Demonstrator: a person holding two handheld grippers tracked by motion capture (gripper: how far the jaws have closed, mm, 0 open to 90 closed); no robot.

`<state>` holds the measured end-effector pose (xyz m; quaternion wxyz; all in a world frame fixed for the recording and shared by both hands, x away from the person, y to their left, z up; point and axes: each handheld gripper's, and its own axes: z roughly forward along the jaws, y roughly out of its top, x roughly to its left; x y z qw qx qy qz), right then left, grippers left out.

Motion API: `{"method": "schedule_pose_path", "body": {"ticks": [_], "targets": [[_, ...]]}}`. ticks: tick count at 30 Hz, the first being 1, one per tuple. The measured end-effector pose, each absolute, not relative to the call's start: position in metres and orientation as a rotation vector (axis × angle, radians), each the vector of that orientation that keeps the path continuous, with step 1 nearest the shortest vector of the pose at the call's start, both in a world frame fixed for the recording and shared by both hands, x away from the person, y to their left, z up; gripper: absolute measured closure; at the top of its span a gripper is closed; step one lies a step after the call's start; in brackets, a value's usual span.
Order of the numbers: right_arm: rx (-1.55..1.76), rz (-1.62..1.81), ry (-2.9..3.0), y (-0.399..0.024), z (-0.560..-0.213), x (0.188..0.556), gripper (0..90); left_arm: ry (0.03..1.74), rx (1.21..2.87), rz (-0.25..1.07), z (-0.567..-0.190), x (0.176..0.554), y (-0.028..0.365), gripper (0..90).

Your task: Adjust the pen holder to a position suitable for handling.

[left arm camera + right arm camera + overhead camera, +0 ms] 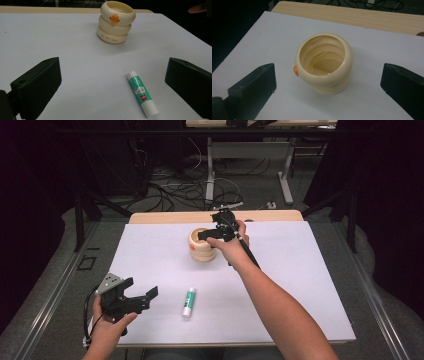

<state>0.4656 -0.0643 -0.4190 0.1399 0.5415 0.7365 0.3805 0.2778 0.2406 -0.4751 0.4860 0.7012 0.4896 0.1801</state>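
The right gripper point(212, 231) hovers just above the cream ringed cup point(201, 246), which stands upright near the far middle of the white sheet point(300, 285); its jaws are spread wide, touching nothing. The left gripper point(142, 292) rests at the sheet's near left corner, jaws likewise apart, with the glue stick point(189, 301) lying flat just beside it.

We saw a cream cup point(202, 245) of three stacked rings, an orange beak on its side, standing upright and empty at the tabletop's far middle. A green-and-white glue stick point(188, 301) lay flat nearer us.
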Motion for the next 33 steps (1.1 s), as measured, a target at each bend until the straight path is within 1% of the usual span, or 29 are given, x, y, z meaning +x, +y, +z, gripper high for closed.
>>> {"method": "schedule_pose_path", "body": {"ticks": [13, 19, 25, 27, 33], "targets": [[1.779, 1.125, 2.046, -0.068, -0.441, 0.495, 1.7, 1.207, 1.69, 0.438, -0.476, 0.277, 0.243, 0.7], [1.841, 1.125, 1.995, -0.071, -0.448, 0.504, 7.8, 1.211, 1.679, 0.452, -0.475, 0.276, 0.245, 0.7], [1.957, 1.159, 1.954, -0.076, -0.453, 0.51, 10.9, 1.213, 1.677, 0.451, -0.475, 0.276, 0.246, 0.7], [2.008, 1.181, 1.925, -0.076, -0.455, 0.512, 14.3, 1.216, 1.672, 0.447, -0.475, 0.275, 0.246, 0.7], [2.065, 1.175, 1.93, -0.078, -0.461, 0.515, 15.7, 1.214, 1.678, 0.448, -0.474, 0.276, 0.246, 0.7]]}}
